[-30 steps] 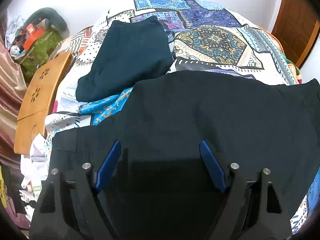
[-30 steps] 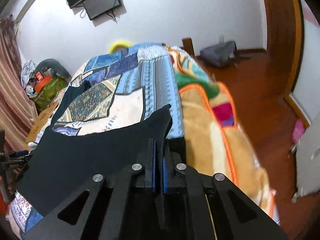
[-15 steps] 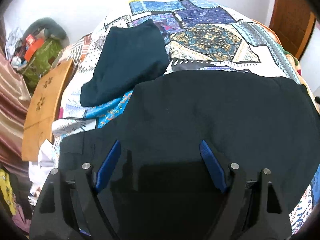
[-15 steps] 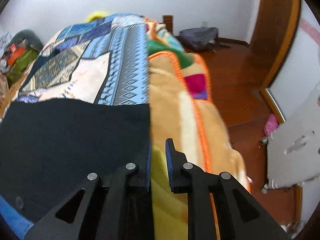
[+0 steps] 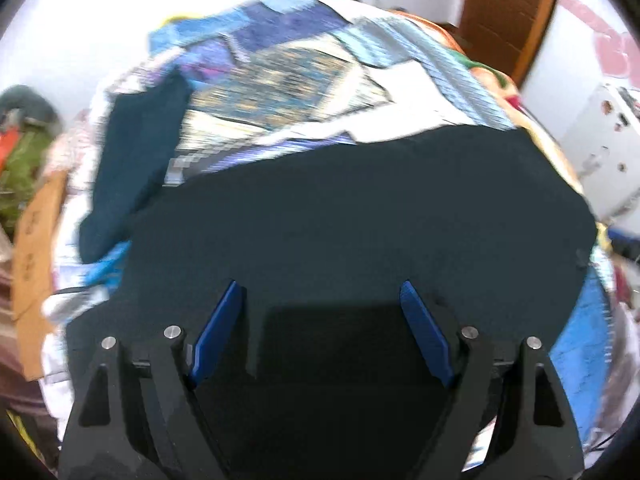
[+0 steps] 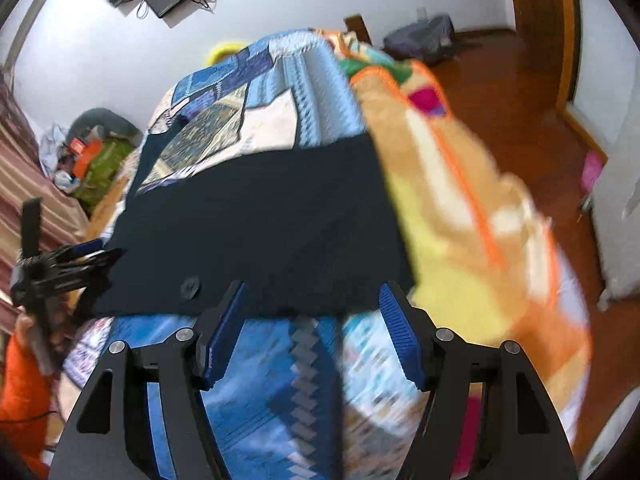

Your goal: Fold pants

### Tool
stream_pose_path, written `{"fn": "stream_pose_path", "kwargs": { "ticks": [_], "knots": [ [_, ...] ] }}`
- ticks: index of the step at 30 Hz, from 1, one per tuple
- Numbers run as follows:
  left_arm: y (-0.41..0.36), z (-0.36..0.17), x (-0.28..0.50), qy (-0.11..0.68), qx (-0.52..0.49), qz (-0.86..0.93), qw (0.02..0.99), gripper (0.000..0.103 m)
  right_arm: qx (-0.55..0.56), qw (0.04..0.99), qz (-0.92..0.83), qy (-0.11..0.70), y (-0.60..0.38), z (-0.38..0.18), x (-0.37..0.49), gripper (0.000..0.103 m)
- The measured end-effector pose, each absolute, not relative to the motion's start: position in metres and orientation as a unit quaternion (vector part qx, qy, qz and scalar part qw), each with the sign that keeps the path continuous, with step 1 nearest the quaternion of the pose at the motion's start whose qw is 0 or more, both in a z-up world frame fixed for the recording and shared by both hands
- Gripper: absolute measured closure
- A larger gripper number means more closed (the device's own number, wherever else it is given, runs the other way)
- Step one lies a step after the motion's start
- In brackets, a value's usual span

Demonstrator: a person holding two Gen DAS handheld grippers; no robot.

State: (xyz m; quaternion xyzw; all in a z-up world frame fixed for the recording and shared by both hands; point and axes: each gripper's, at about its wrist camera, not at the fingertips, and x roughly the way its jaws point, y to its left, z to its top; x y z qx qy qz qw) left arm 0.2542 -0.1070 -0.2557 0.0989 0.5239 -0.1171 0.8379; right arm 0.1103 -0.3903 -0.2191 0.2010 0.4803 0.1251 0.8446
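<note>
The black pants (image 5: 360, 208) lie folded flat across the patchwork bedspread (image 5: 288, 72). My left gripper (image 5: 320, 292) is open and empty, just above the near part of the pants. In the right wrist view the pants (image 6: 264, 224) lie ahead, with a button near their near edge. My right gripper (image 6: 312, 292) is open and empty, at that near edge. The left gripper (image 6: 72, 260) shows at the far left of that view.
A second dark folded garment (image 5: 132, 152) lies on the bed to the left. An orange and yellow blanket (image 6: 460, 184) hangs off the bed's right side. A wooden board (image 5: 36, 248) and a pile of clutter (image 6: 88, 152) are at the left. Wooden floor (image 6: 520, 92) lies to the right.
My right gripper has let go of the pants' corner, opened wide and drawn back to the near edge. The pants now lie flat. The left gripper stayed open and swung its view right.
</note>
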Motion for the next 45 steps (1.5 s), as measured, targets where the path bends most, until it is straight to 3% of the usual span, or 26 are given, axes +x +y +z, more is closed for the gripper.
{"fn": "stream_pose_path", "kwargs": {
  "ticks": [9,14,17,19,36,45],
  "knots": [
    [-0.188,-0.271,0.276,0.538,0.140,-0.172,0.814,0.010,0.328,0.828,0.109,0.442,-0.406,-0.251,0.117,0.039],
    [-0.217,-0.272,0.287,0.553,0.118,-0.198,0.801,0.010,0.317,0.841,0.091,0.429,-0.404,-0.251,0.134,0.044],
    [-0.223,-0.265,0.289,0.557,0.085,-0.210,0.799,0.010,0.309,0.848,0.072,0.425,-0.407,-0.247,0.143,0.078],
    [-0.223,-0.254,0.288,0.545,0.076,-0.212,0.808,0.011,0.314,0.848,0.073,0.420,-0.412,-0.244,0.147,0.092],
    [-0.089,-0.130,0.233,0.364,0.063,-0.106,0.923,0.010,0.215,0.913,0.188,0.291,-0.334,-0.102,0.180,0.096],
    [0.007,-0.123,0.198,0.348,-0.004,-0.067,0.935,0.006,0.174,0.880,0.302,0.321,-0.225,-0.081,0.214,0.096]
  ]
}}
